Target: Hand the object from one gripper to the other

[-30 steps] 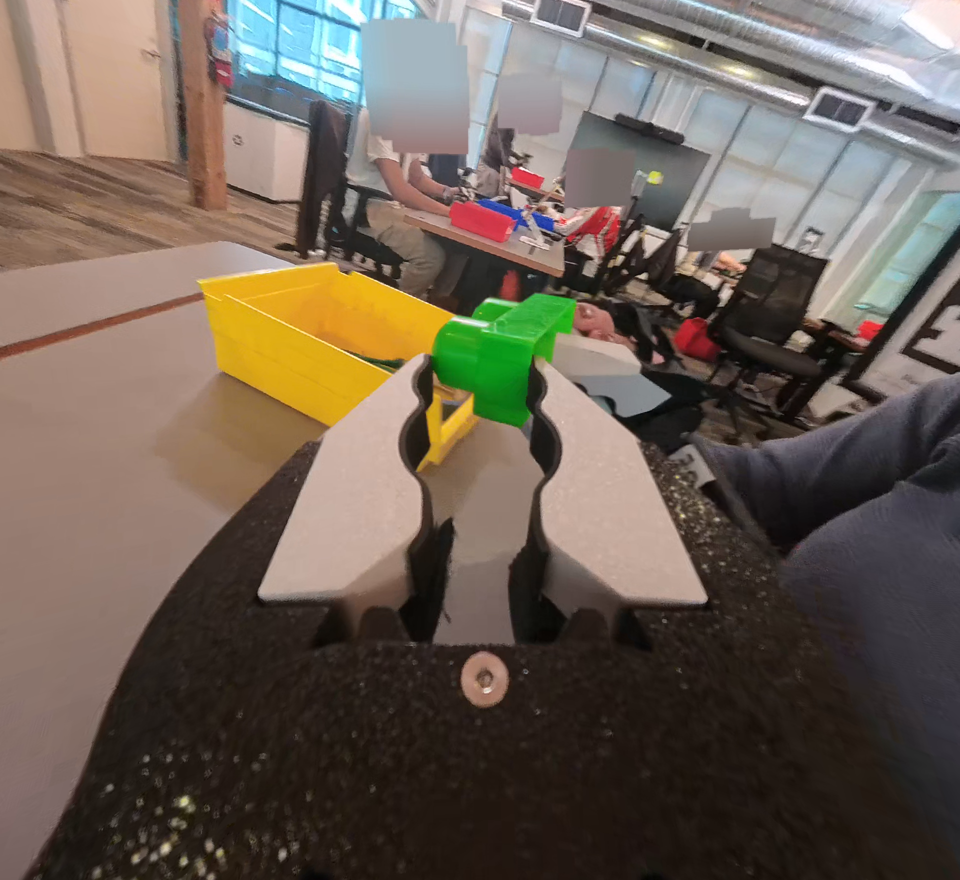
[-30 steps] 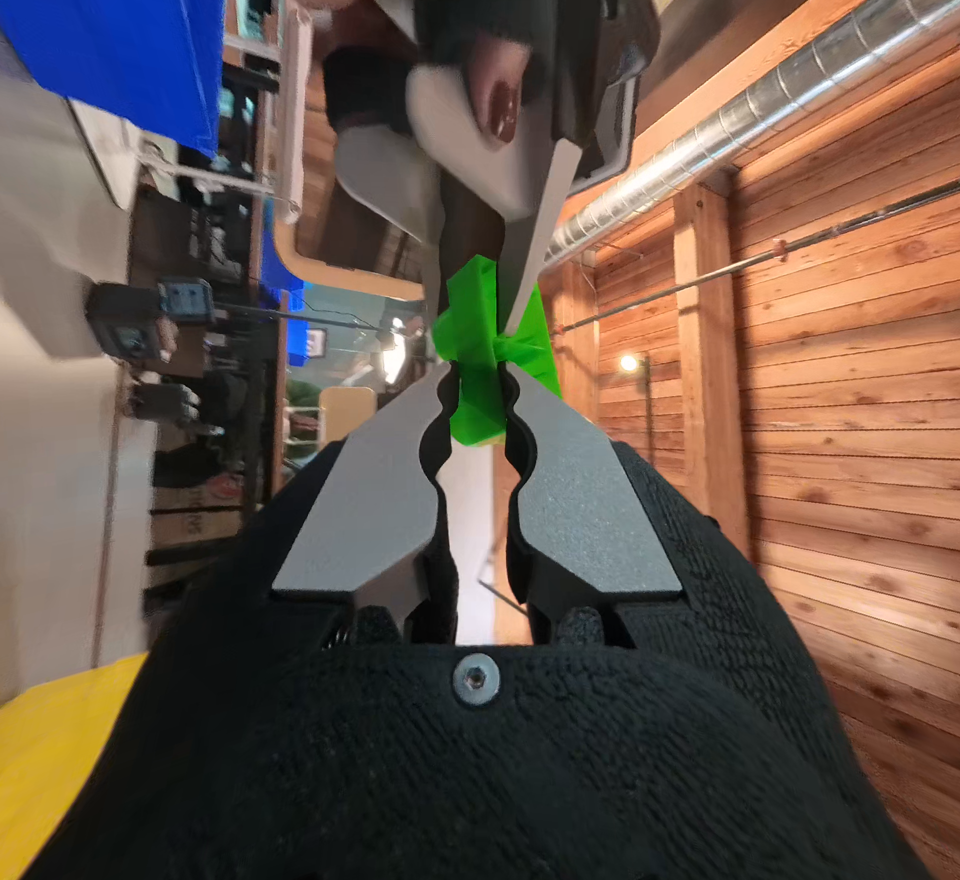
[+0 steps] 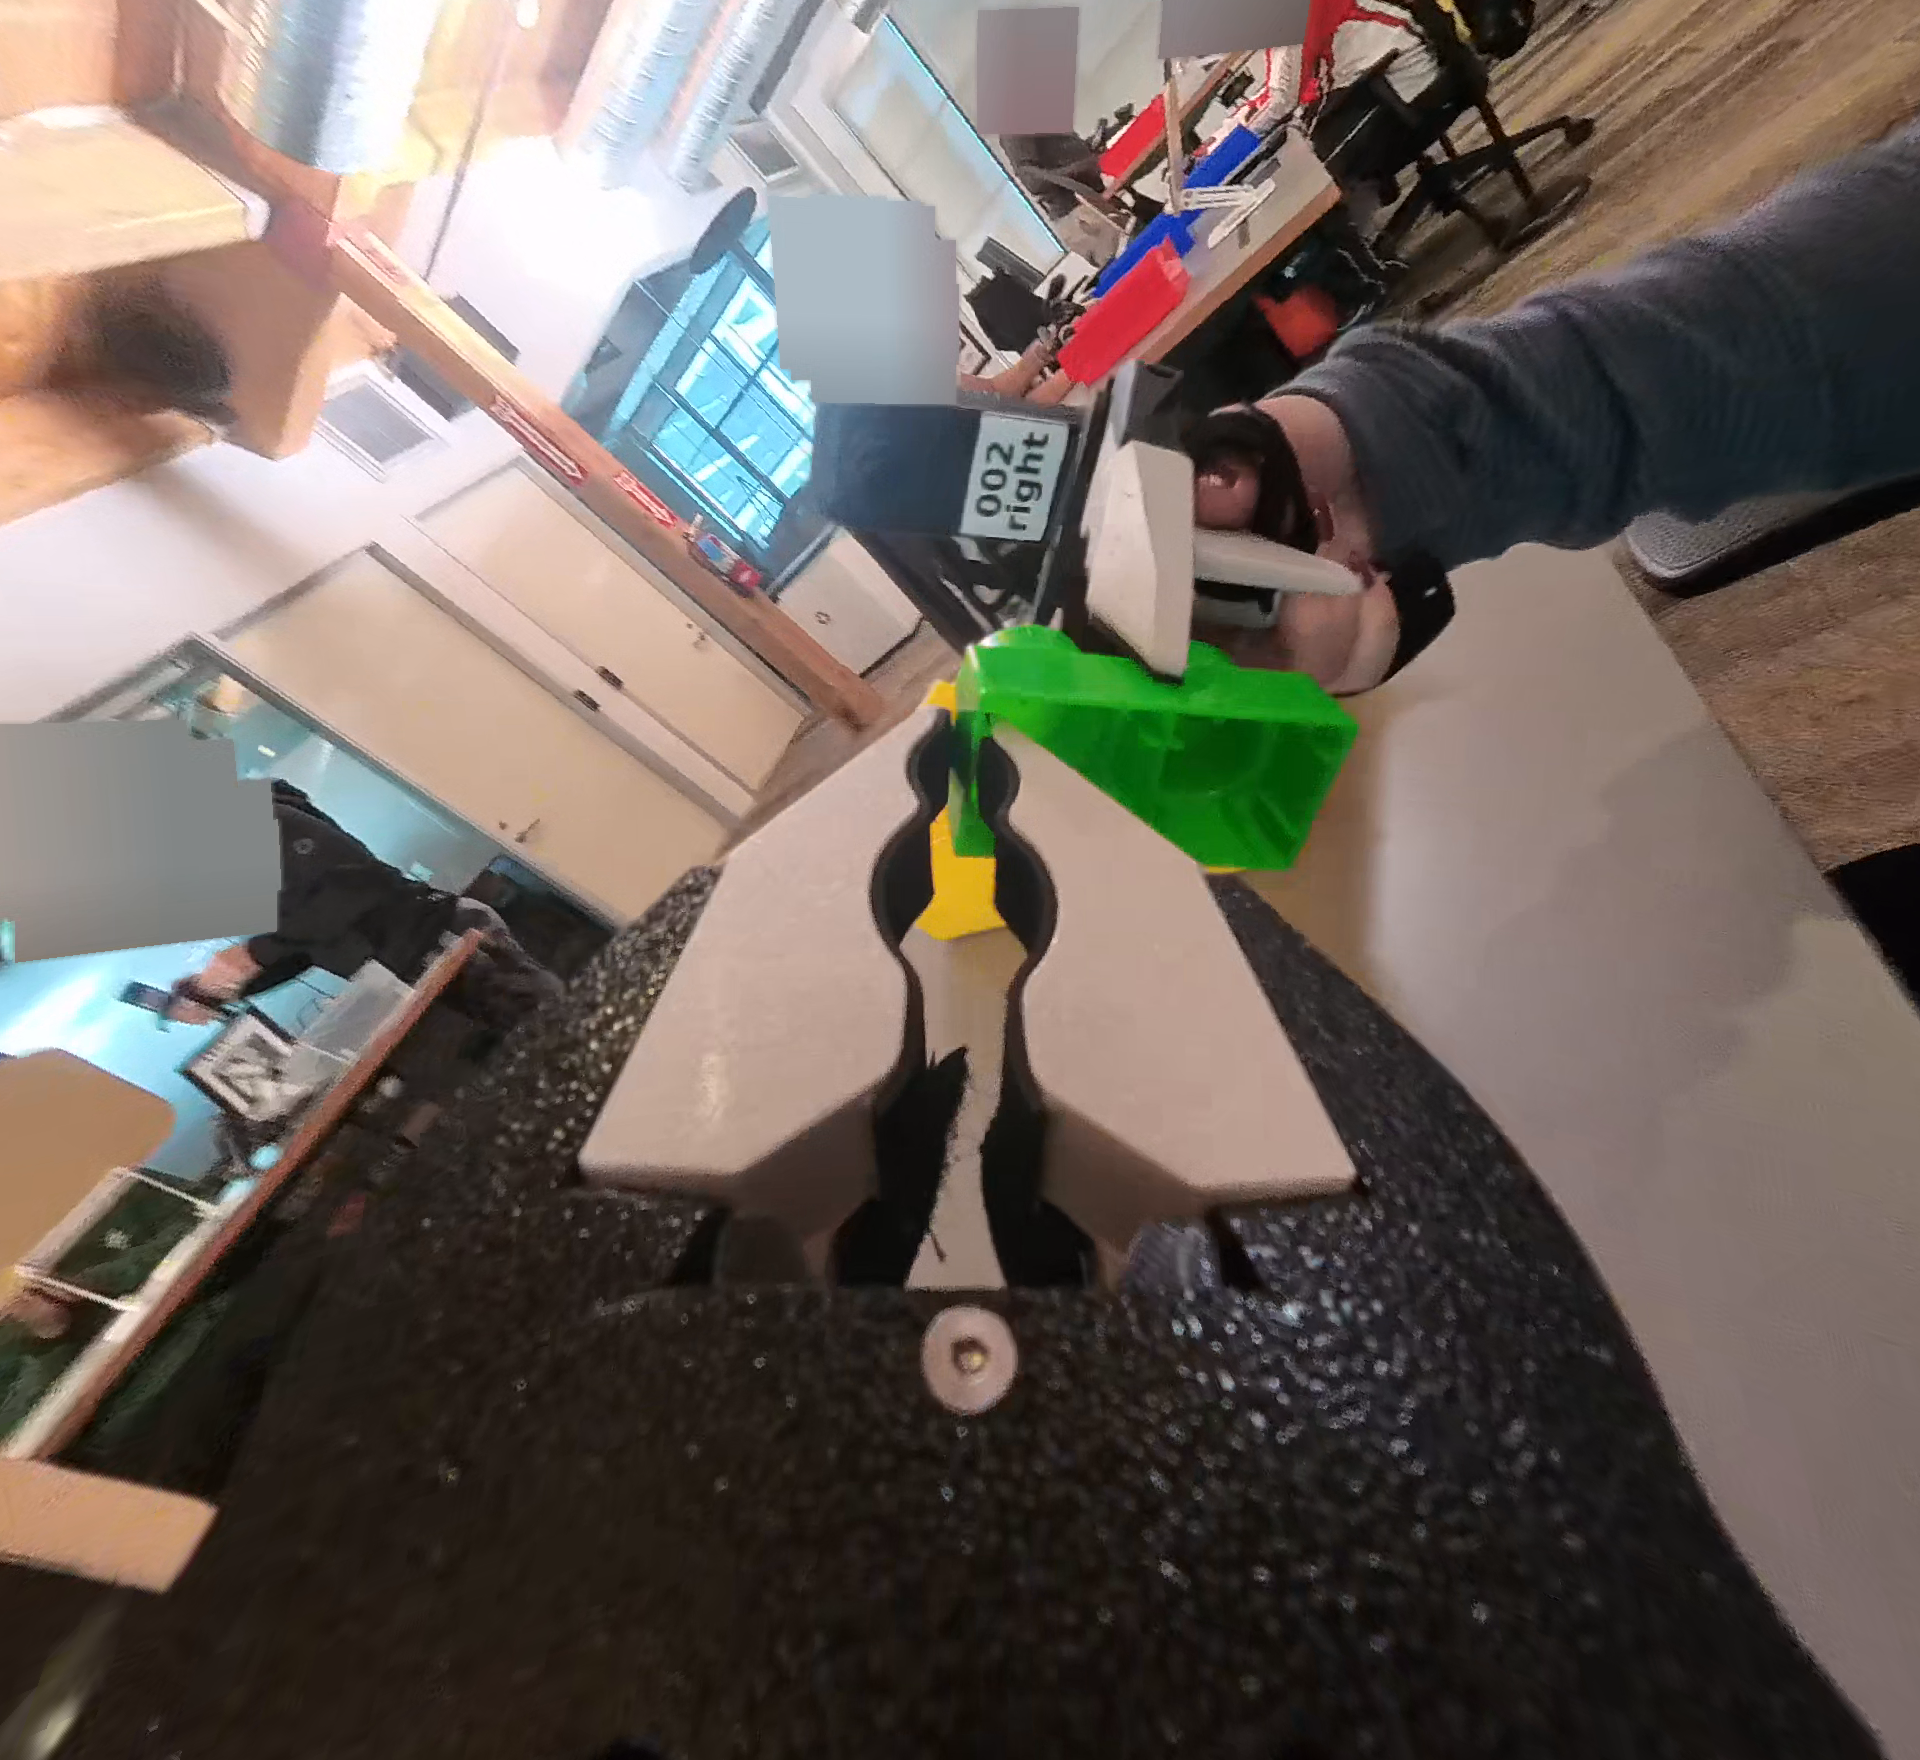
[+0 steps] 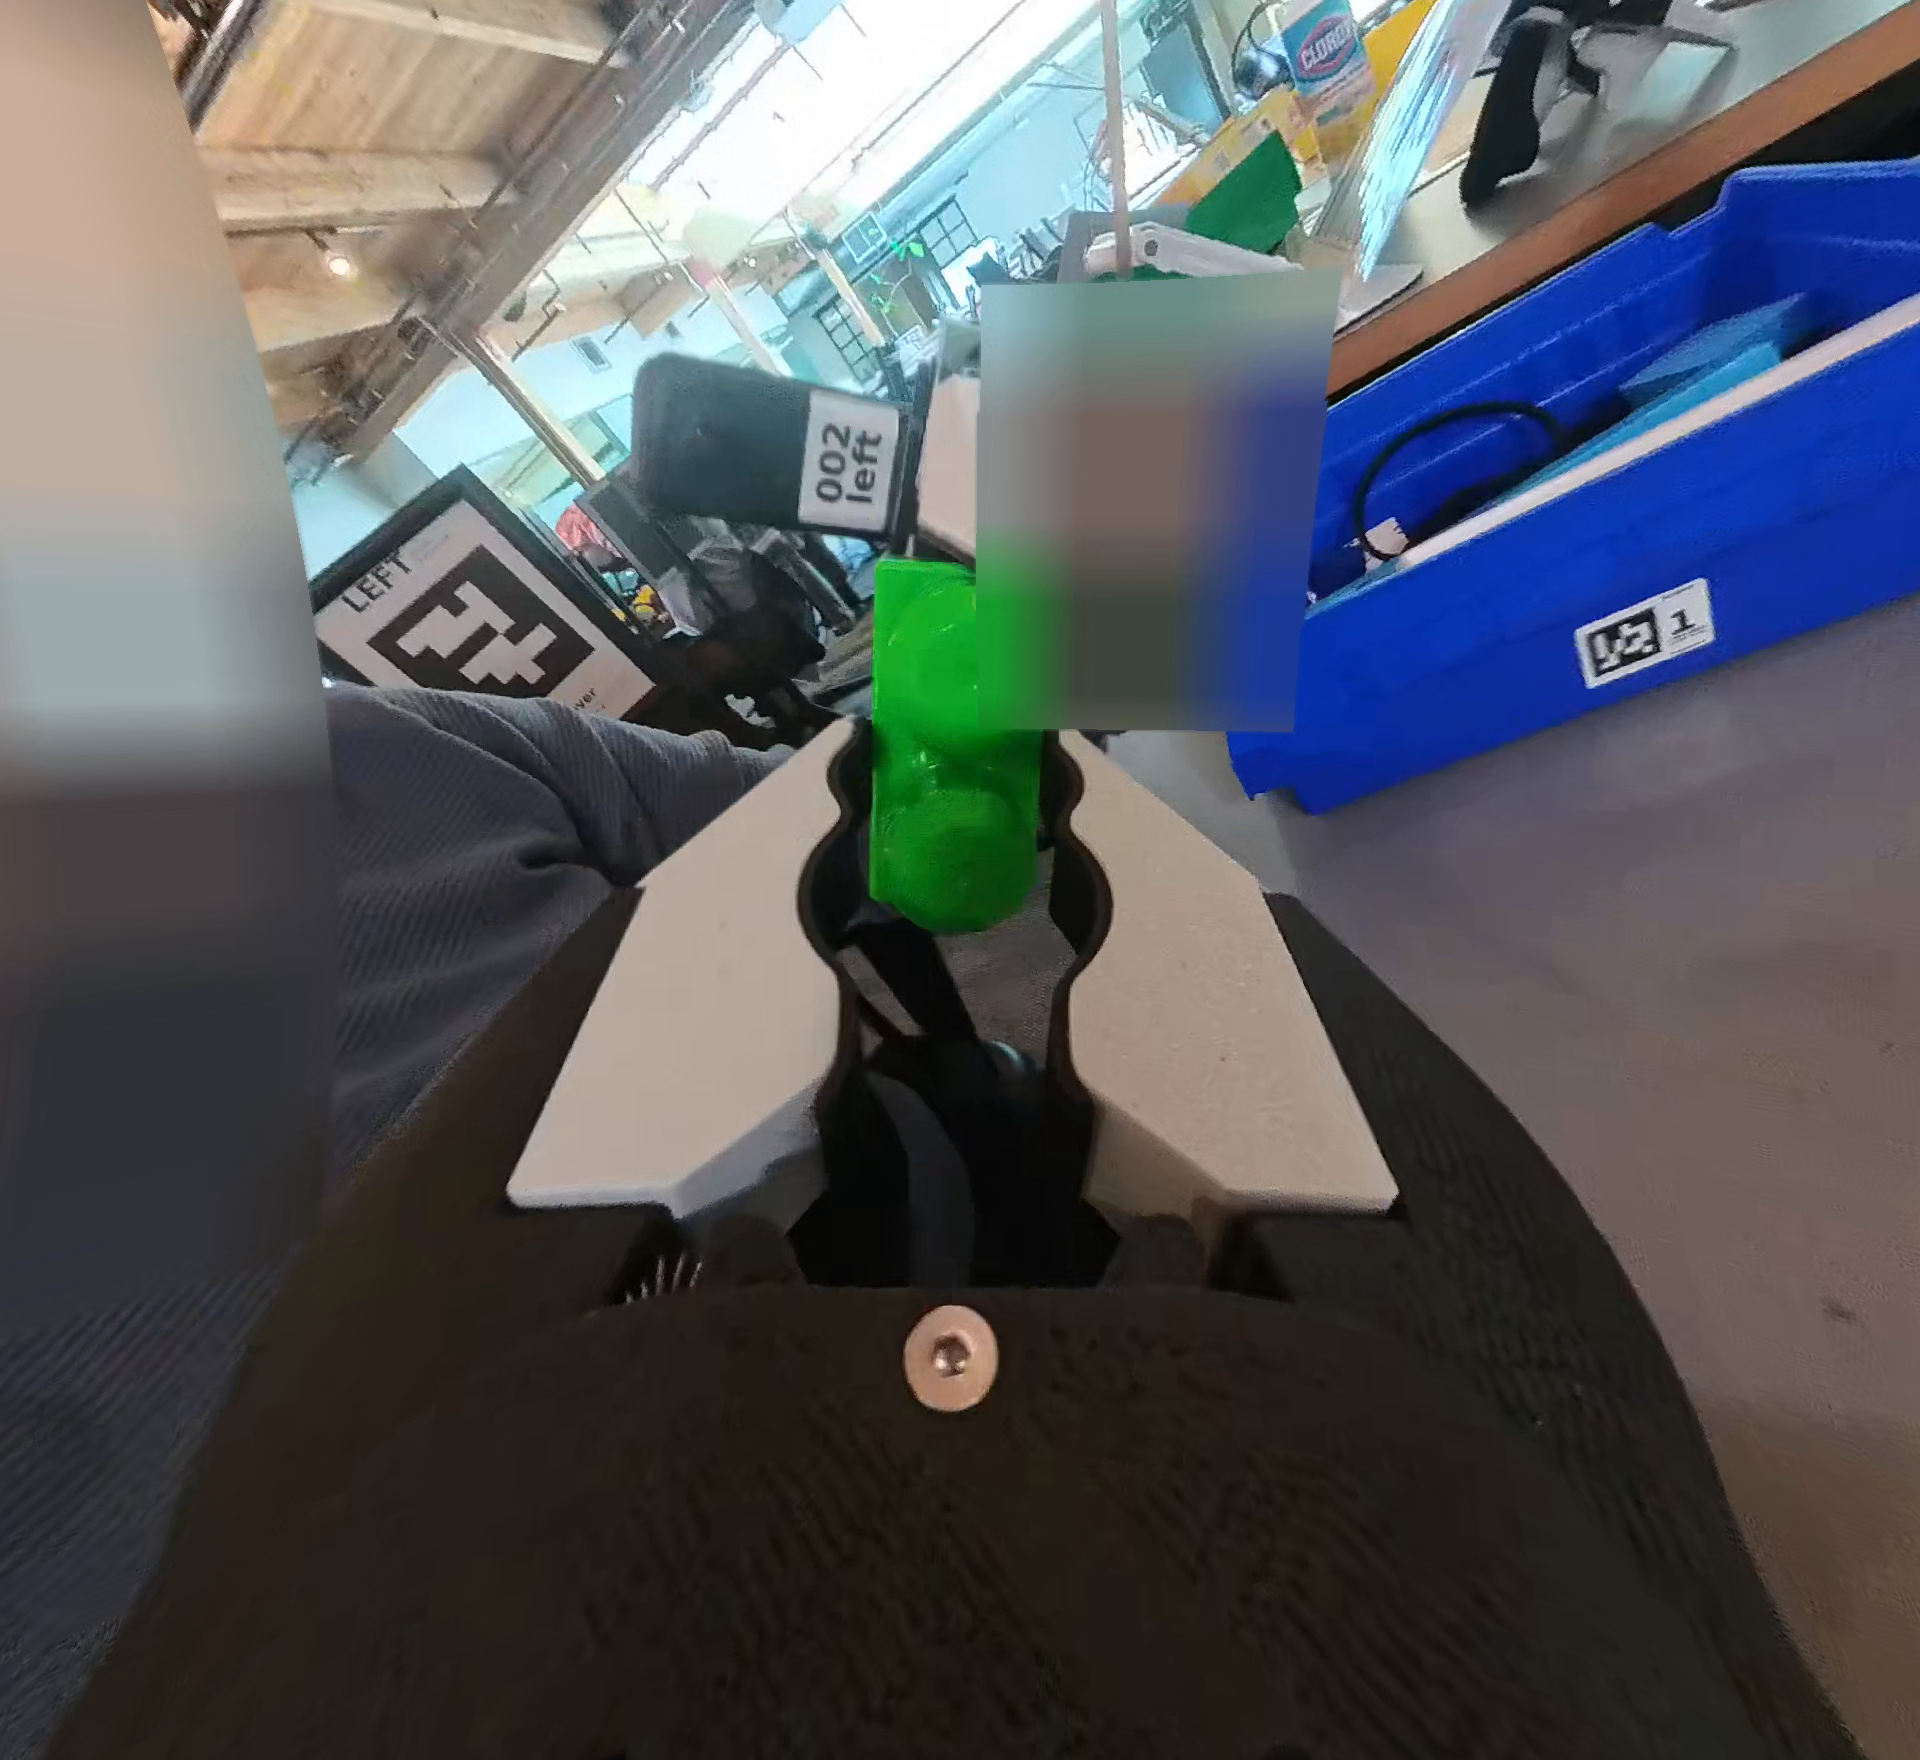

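Observation:
A bright green plastic block (image 3: 1153, 754) hangs in the air between both grippers, above a grey table (image 3: 1538, 931). My left gripper (image 3: 971, 739) is shut on a thin wall at one end of the block. The right gripper (image 3: 1138, 557) comes in from above, one finger lying on the block's top face, its other finger hidden. In the right wrist view, my right gripper (image 4: 961, 754) has its jaws closed around the wide body of the green block (image 4: 951, 806). The left gripper's black body (image 4: 727, 448) shows beyond it, partly behind a blur patch.
A yellow bin (image 3: 956, 905) stands on the table behind the left fingers. A blue bin (image 4: 1558, 650) with a cable and parts stands to the right. A person's sleeved arm (image 3: 1621, 422) holds the right gripper. Desks, chairs and people are farther back. Only a small space, under 4 cm, lies between the two pairs of fingers.
Both views have rolled a long way. My left gripper now pinches a thin wall instead of the block's wide body. My right jaws now stand wider, around the wide body.

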The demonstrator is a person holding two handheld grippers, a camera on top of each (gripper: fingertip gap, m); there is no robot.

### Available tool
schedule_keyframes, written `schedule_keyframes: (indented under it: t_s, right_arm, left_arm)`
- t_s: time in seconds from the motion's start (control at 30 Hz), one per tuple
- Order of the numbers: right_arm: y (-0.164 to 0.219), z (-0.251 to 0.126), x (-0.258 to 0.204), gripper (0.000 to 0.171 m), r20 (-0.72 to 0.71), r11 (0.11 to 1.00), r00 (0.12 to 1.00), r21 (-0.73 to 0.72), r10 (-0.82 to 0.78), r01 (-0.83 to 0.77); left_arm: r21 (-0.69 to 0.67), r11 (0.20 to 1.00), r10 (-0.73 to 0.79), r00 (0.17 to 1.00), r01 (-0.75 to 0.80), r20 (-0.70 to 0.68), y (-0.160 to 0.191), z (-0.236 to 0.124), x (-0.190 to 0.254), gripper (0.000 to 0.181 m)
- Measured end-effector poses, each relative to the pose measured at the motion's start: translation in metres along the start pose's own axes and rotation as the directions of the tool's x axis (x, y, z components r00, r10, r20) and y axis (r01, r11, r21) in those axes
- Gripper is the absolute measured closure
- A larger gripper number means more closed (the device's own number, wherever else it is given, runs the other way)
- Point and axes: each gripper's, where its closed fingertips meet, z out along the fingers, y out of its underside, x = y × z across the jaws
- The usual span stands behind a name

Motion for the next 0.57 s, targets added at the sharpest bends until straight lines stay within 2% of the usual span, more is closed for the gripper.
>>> schedule_keyframes:
  t_s: [0.03, 0.1, 0.17, 0.23, 0.33, 0.4, 0.5, 0.57]
  right_arm:
    - [-0.001, 0.000, 0.001, 0.140, -0.006, 1.000, 1.000, 0.006, -0.019, 0.019]
    - [-0.005, -0.002, 0.002, 0.140, -0.013, 0.998, 0.998, 0.036, -0.057, 0.058]
    - [-0.012, -0.008, 0.003, 0.140, -0.028, 0.992, 0.995, 0.077, -0.099, 0.101]
    - [-0.021, -0.015, 0.005, 0.140, -0.062, 0.978, 0.985, 0.126, -0.162, 0.169]
    - [-0.032, -0.026, 0.003, 0.140, -0.134, 0.927, 0.941, 0.177, -0.310, 0.330]
    - [-0.037, -0.031, 0.001, 0.140, -0.187, 0.882, 0.896, 0.185, -0.402, 0.434]
    - [-0.039, -0.036, 0.003, 0.140, -0.273, 0.816, 0.813, 0.138, -0.514, 0.562]
    - [-0.039, -0.039, 0.003, 0.140, -0.335, 0.729, 0.708, 0.082, -0.622, 0.680]
  left_arm:
    - [-0.006, 0.999, -0.045, 0.999, 0.045, -0.009, 0.000, 0.001, 0.000, 0.178]
    - [-0.034, 0.988, -0.153, 0.988, 0.152, -0.010, 0.004, 0.002, -0.005, 0.173]
    - [-0.050, 0.962, -0.269, 0.963, 0.270, 0.021, 0.009, 0.001, -0.015, 0.152]
    - [-0.054, 0.902, -0.427, 0.904, 0.427, 0.011, 0.015, 0.000, -0.021, 0.133]
    - [-0.043, 0.737, -0.674, 0.729, 0.674, -0.118, 0.016, 0.002, -0.017, 0.102]
    - [-0.067, 0.629, -0.768, 0.606, 0.775, -0.208, 0.016, 0.004, -0.009, 0.083]
    - [-0.069, 0.499, -0.831, 0.455, 0.864, -0.321, 0.007, 0.008, -0.001, 0.076]
    - [-0.078, 0.360, -0.874, 0.307, 0.930, -0.377, 0.000, 0.011, -0.001, 0.074]
